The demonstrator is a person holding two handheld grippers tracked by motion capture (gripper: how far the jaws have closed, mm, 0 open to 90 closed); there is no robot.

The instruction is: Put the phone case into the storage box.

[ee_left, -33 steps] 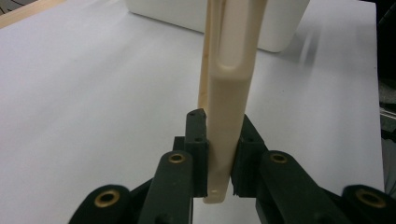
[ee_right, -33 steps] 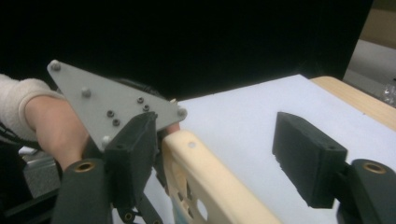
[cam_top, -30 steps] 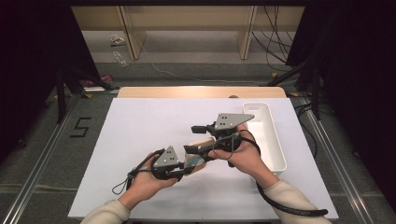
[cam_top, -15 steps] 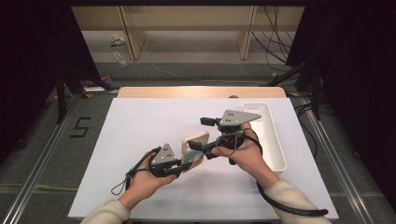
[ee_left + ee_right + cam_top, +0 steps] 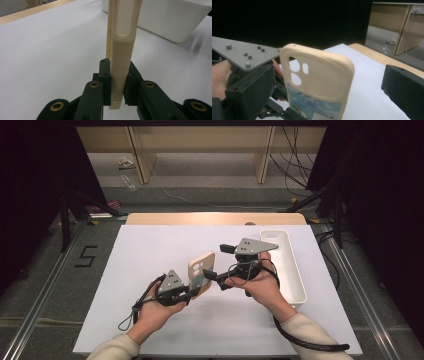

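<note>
White tabletop (image 5: 150, 250) from the high view: the left gripper (image 5: 192, 292) is clamped on the bottom edge of a cream phone case (image 5: 201, 272) standing upright, while the right gripper (image 5: 217, 270) just beside it has just been opening, jaws wide apart around nothing, and the white bin (image 5: 295, 275) past it looks empty. Left gripper view has the case (image 5: 122, 50) edge-on, pinched between both pads. Right gripper view shows its camera cutouts and a blue picture low on the back (image 5: 317, 80).

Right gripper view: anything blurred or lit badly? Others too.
Right gripper view: phone case sharp, near jaw pads soft, background black. Left gripper view: case edge sharp, white bin and near jaws blurred. High view: table evenly lit, surroundings dark.
</note>
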